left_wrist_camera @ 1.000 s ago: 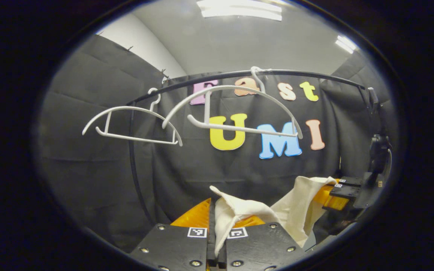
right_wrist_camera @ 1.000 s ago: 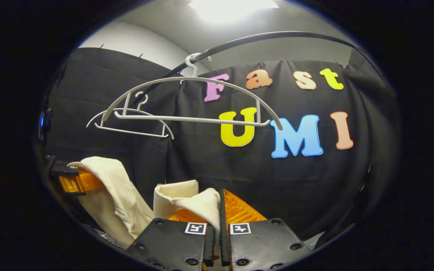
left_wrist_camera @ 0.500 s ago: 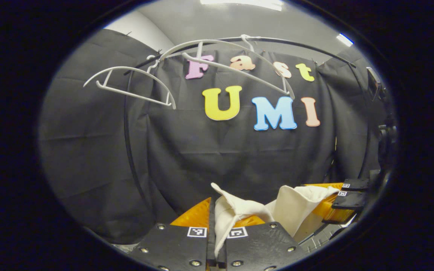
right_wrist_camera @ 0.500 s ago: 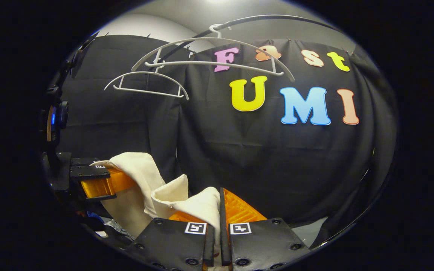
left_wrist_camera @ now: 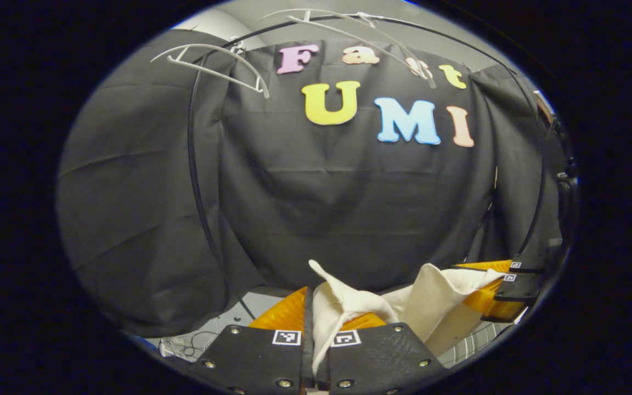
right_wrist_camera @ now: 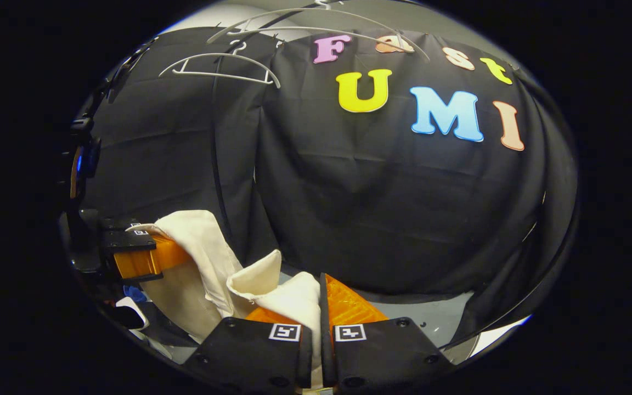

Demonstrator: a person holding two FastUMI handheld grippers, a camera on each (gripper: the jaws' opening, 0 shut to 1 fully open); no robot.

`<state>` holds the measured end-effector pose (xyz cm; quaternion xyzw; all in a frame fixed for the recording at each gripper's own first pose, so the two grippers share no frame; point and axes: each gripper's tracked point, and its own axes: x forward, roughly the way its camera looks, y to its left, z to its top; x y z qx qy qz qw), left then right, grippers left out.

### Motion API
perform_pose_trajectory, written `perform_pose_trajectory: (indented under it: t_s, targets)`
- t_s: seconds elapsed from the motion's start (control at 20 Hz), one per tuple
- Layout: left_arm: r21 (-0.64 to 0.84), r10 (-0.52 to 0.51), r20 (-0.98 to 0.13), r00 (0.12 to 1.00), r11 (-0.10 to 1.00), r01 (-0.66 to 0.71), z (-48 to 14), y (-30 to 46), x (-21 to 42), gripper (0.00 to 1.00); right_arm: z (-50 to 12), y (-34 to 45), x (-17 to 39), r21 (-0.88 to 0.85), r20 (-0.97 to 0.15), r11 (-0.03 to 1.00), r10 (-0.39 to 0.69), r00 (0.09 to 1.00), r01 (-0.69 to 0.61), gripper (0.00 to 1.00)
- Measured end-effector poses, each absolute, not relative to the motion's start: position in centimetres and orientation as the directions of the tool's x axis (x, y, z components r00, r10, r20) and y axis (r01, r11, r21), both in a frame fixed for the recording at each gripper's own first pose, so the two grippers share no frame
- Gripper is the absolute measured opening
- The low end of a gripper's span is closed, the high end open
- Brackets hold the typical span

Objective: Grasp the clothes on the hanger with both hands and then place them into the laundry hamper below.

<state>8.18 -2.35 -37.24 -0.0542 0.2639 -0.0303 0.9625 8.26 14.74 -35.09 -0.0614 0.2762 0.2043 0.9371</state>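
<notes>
Both grippers sit low in the booth, well below the rail, pointing level at the black cloth wall. The left gripper (left_wrist_camera: 316, 343) has its two fingers pinched together on a fold of the cream garment (left_wrist_camera: 349, 304), which spans across to the right gripper (left_wrist_camera: 505, 280) at the far right. In the right gripper view, the right gripper (right_wrist_camera: 320, 340) is likewise clamped on the cloth. Two bare white hangers (right_wrist_camera: 220, 68) hang high on the rail (left_wrist_camera: 192, 164).

No readable text; just square fiducial markers on left gripper (left_wrist_camera: 314, 307) and right gripper (right_wrist_camera: 320, 307) finger mounts.
</notes>
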Motion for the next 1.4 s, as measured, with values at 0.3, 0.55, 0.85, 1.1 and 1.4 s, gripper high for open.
perform_pose_trajectory:
  t_s: [0.3,0.55,0.85,1.1,1.4]
  targets:
    - [-0.098,-0.084,-0.643,0.761,0.995,0.028,-44.2,-2.6,5.0,0.05,-39.9,13.5,6.4,-0.029,-0.657,0.918,0.281,0.699,-0.396,0.09]
    - [-0.072,-0.083,-0.732,0.676,0.996,0.044,-47.5,-2.4,3.4,0.06,-42.8,12.6,4.7,-0.076,-0.735,0.919,0.21,0.645,-0.386,0.09]
    - [-0.056,-0.083,-0.782,0.618,0.996,0.064,-48.7,-2.3,1.7,0.26,-43.4,12.4,3.8,-0.088,-0.784,0.912,0.184,0.593,-0.4,0.33]
    - [-0.039,-0.068,-0.764,0.642,0.998,0.059,-47.0,-2.0,2.0,0.94,-41.5,13.0,4.2,-0.083,-0.753,0.913,0.205,0.625,-0.4,0.78]
    - [-0.028,-0.06,-0.691,0.721,0.998,0.055,-41.0,-0.4,3.4,0.96,-37.4,12.9,4.1,-0.066,-0.695,0.934,0.21,0.688,-0.352,0.98]
